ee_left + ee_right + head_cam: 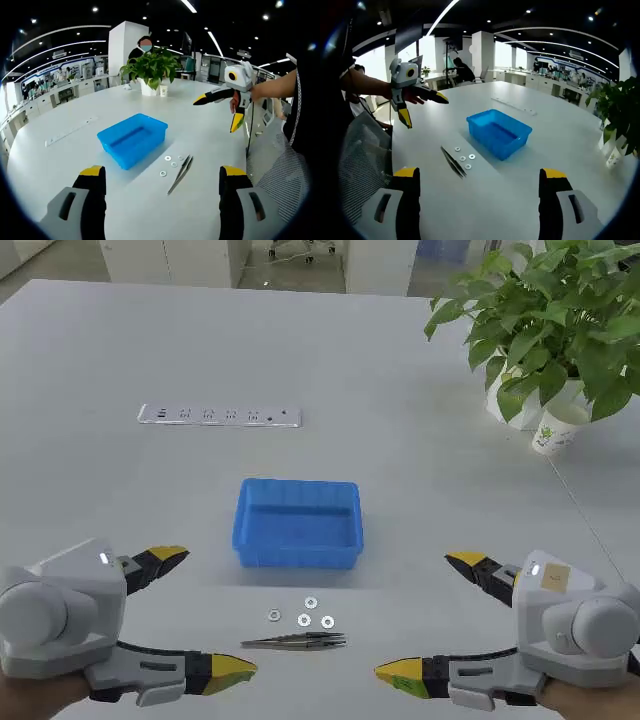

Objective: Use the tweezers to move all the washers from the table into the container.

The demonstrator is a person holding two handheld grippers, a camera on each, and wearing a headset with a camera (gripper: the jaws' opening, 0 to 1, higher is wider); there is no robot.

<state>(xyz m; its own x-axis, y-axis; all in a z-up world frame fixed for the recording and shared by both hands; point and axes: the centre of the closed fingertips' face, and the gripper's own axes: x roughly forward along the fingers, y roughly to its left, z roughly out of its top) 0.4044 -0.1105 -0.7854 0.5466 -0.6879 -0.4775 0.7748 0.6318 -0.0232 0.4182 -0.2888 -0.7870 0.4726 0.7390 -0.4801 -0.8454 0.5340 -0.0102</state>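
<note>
As seen from the head view, four small silvery washers [304, 620] on the white table [420, 450]: flat rings, loosely clustered, near one another yet apart. Lie between the tweezers and the container. Just on the near side, slim grey metal tweezers [295, 641], flat on the table, lengthwise across the view, arms nearly closed, touched by neither gripper. Just beyond the washers, a bright blue container [298, 558]: rectangular, shallow, open-topped, with ribbed inner walls and nothing visible inside. Off to the left of the tweezers, the left gripper [218, 610], released, black jaws with yellow tips spread wide around bare air. Off to the right, the right gripper [415, 616], likewise released and holding nothing. Farther back on the table, a white power strip [220, 416]; at the far right, a leafy green potted plant [560, 330].
</note>
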